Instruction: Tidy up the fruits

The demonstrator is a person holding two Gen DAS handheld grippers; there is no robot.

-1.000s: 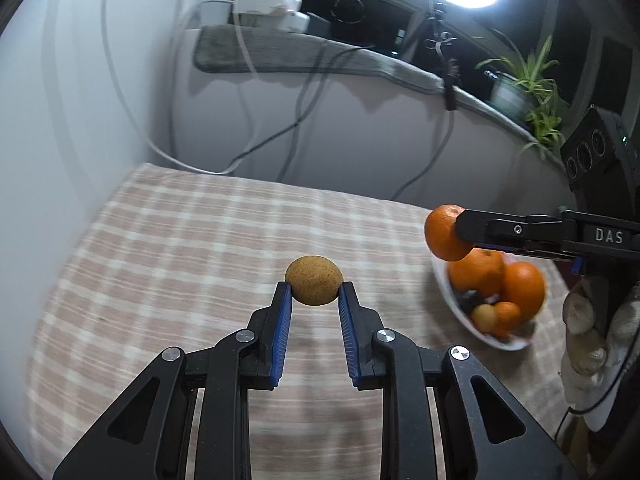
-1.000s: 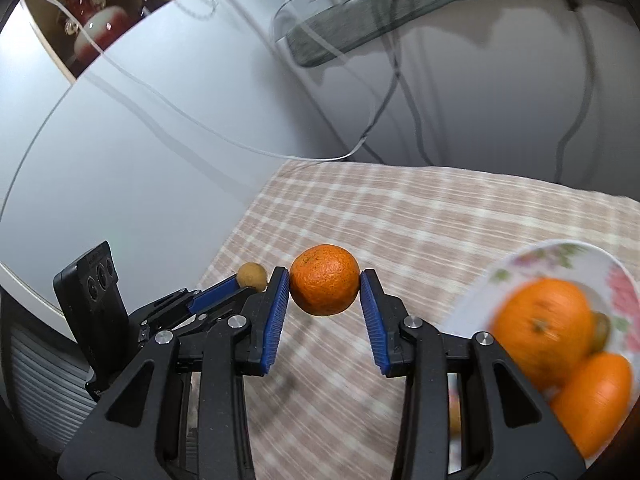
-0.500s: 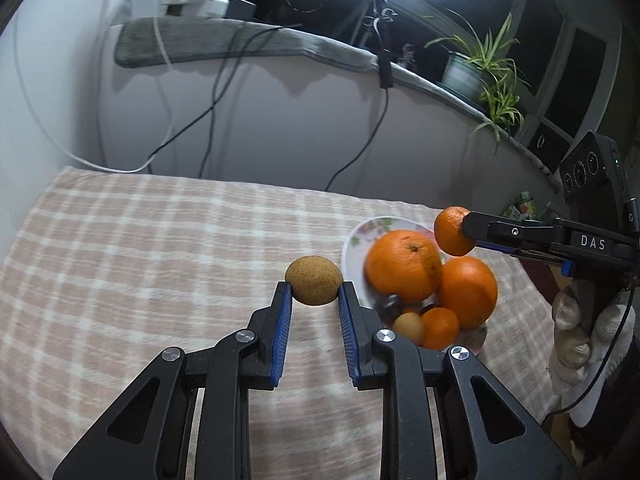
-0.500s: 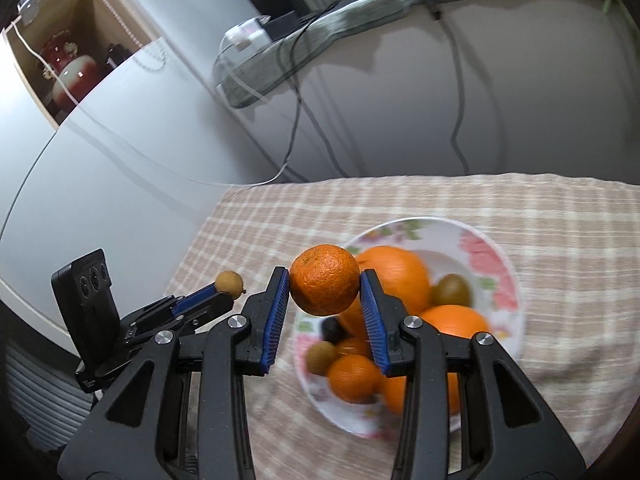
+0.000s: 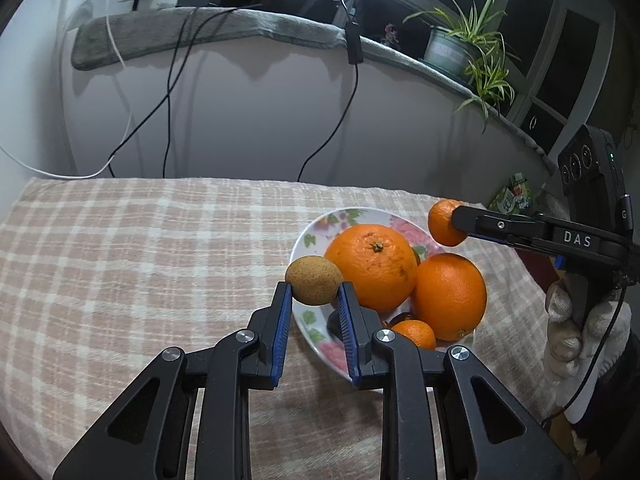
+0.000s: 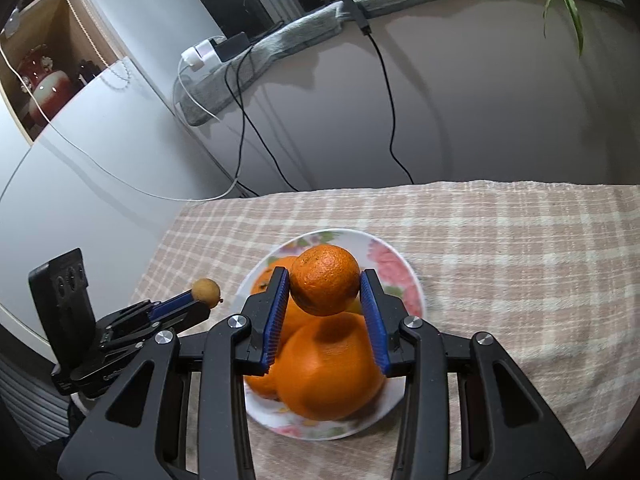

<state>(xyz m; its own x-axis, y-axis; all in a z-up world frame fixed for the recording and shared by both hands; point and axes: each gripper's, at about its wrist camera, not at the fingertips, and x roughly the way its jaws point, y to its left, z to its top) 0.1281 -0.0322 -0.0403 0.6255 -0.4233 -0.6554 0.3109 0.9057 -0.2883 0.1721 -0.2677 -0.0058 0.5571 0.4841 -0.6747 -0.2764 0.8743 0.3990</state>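
Note:
My left gripper [image 5: 314, 294] is shut on a small brown round fruit [image 5: 314, 285] and holds it over the near-left rim of a floral plate [image 5: 316, 236]. The plate holds two big oranges [image 5: 370, 266], a small tangerine [image 5: 414, 333] and a dark fruit. My right gripper [image 6: 325, 286] is shut on a tangerine [image 6: 325, 284] and holds it above the plate [image 6: 394, 272], over a big orange [image 6: 328, 368]. The right gripper with its tangerine [image 5: 442, 222] shows at the right of the left wrist view; the left gripper with its brown fruit [image 6: 206, 290] shows at the left of the right wrist view.
A checked cloth [image 5: 140, 248] covers the table. A wall with hanging cables [image 5: 168, 92] stands behind it, topped by a ledge with a potted plant [image 5: 460, 46]. A white cabinet [image 6: 80, 152] stands at the table's left side.
Both grippers have moved in over the plate with their fruits. The plate now sits directly under and ahead of both.

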